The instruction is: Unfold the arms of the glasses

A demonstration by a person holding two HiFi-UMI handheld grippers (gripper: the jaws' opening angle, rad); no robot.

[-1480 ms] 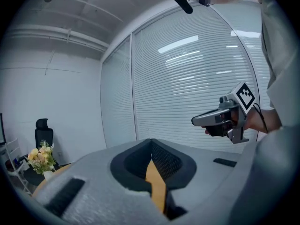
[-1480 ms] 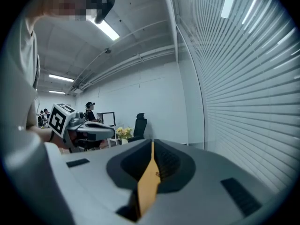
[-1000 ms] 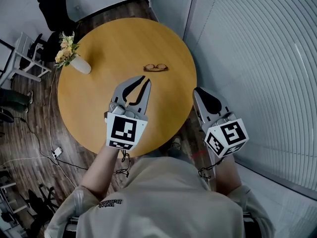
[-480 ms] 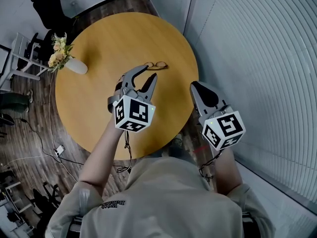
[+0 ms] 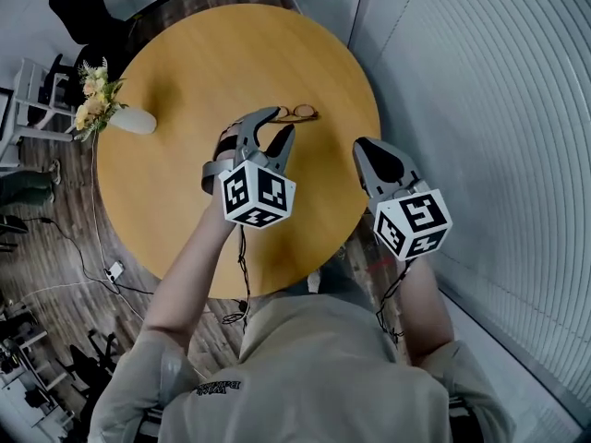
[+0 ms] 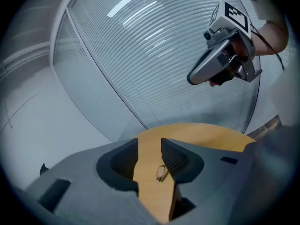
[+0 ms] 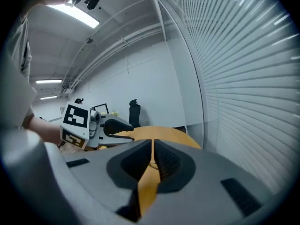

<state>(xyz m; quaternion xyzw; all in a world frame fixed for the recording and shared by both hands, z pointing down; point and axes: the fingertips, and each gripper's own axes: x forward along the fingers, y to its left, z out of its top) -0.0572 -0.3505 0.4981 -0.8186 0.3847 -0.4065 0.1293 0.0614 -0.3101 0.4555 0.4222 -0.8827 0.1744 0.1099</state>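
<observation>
Left gripper (image 5: 280, 121) tilted down — jaws just opening (empty).

place: office | cues: round table (image 5: 185, 63), black office chair (image 5: 85, 7), window blinds (image 5: 499, 90)

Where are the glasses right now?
In the head view the glasses lie on the round table, right of its middle, just ahead of the left gripper, whose empty jaws have just been opening.

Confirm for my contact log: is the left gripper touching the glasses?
Apart. In the left gripper view the left gripper, jaws just opened wide, holds nothing; the glasses lie small on the table beyond it.
</observation>
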